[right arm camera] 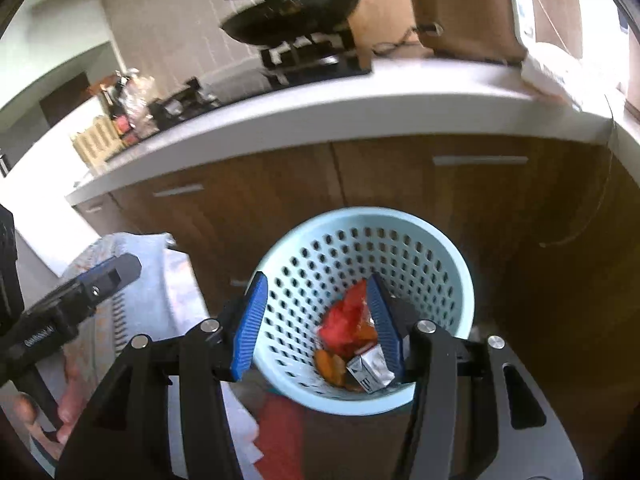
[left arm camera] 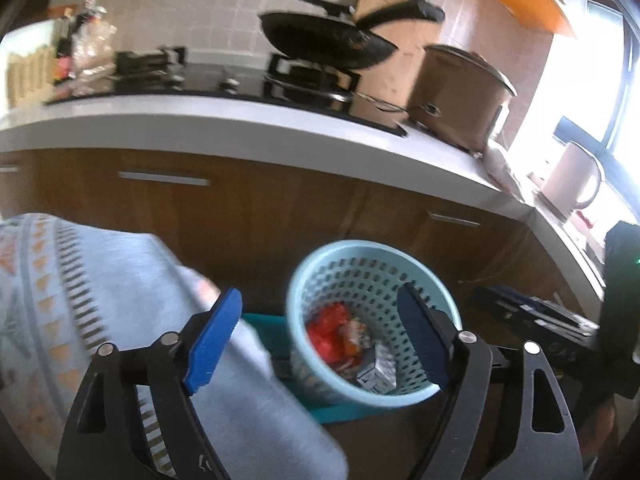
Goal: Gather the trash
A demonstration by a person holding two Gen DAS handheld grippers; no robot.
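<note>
A pale blue perforated trash basket [left arm camera: 304,280] stands on the floor by the kitchen cabinets; it also shows in the right wrist view [right arm camera: 448,248]. Inside lie a red wrapper [left arm camera: 326,330] [right arm camera: 344,320], a small silver carton [left arm camera: 378,372] [right arm camera: 370,366] and orange scraps [right arm camera: 330,366]. My left gripper [left arm camera: 320,338] is open and empty, hovering over the basket's near left side. My right gripper [right arm camera: 318,326] is open and empty, directly above the basket's mouth. The left gripper's finger [right arm camera: 108,276] shows at the left of the right wrist view.
A table with a patterned pale cloth [left arm camera: 100,280] [right arm camera: 148,280] stands left of the basket. Brown cabinets [left arm camera: 280,208] under a white counter [left arm camera: 240,116] carry a stove with a black pan [left arm camera: 332,44], a brown cooker [left arm camera: 460,92] and a kettle [left arm camera: 572,176].
</note>
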